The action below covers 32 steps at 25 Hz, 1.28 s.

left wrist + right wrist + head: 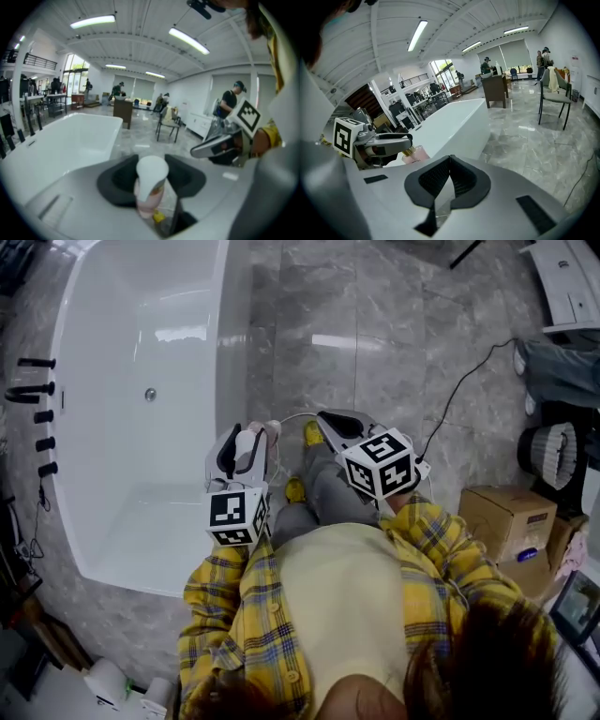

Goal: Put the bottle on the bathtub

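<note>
A small bottle (151,185) with a white cap and a pink body is clamped upright between the jaws of my left gripper (152,178). In the head view the left gripper (246,448) holds the bottle (251,442) just off the near right rim of the white bathtub (141,352), above the grey floor. My right gripper (330,420) hangs beside it to the right, its jaws pressed together on nothing. In the right gripper view the right gripper (450,177) is shut, with the bottle (415,154) to its left and the bathtub (454,124) beyond.
Black tap fittings (37,390) line the tub's far left side. A black cable (459,381) runs over the marble floor, and a cardboard box (511,521) stands at the right. A chair (555,101) and several people are in the hall behind.
</note>
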Each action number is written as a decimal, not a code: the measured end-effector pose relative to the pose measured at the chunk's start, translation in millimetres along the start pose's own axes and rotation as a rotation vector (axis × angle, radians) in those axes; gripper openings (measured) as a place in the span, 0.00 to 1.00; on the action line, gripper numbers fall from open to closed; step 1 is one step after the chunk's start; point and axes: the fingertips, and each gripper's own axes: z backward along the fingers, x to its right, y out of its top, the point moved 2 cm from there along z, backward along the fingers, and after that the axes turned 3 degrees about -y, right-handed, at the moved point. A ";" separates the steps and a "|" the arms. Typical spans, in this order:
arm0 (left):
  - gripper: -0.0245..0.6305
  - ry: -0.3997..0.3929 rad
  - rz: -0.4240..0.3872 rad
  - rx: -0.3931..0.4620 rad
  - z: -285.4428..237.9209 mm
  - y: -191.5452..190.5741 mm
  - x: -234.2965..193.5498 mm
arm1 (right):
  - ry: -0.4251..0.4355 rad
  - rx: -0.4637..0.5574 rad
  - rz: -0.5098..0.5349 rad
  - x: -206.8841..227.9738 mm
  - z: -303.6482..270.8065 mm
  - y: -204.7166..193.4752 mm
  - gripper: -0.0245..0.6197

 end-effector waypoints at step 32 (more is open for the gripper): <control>0.31 0.054 -0.008 -0.310 -225.5 -122.3 -76.6 | 0.033 -0.281 -0.039 131.9 -161.2 -70.8 0.06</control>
